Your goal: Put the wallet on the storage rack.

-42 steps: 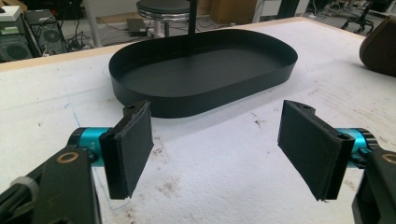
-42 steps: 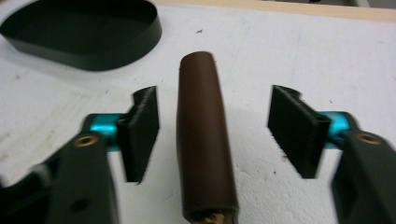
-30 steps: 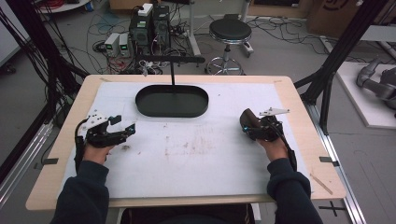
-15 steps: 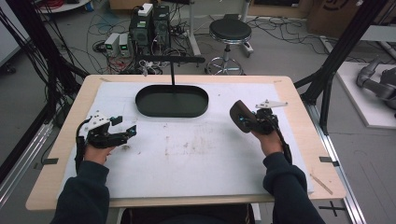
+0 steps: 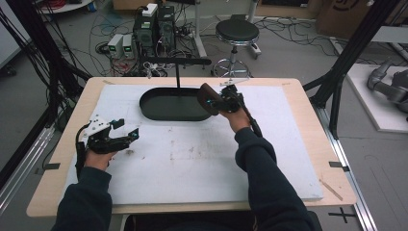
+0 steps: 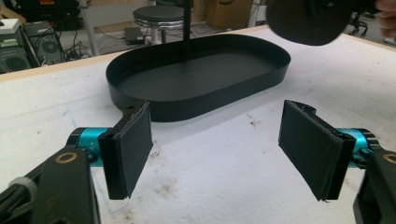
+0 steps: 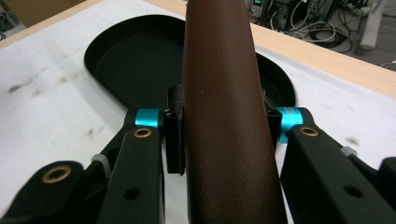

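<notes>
A brown oblong case hangs above the right end of the black oval tray. My right gripper is shut on it. In the right gripper view the case runs up between the pads, with the tray below; the right gripper has just been closing with the case between its jaws. My left gripper rests on the white mat at the left, open with nothing in it. The left gripper view has the left gripper wide apart, facing the tray and the case.
A thin black post with a crossbar rises behind the tray. The white mat covers the wooden table. A stool, computers and cables stand on the floor beyond the far edge.
My right hand has carried the brown case from the right side of the mat to the left and up, over the tray's right end. The left gripper has stayed put.
</notes>
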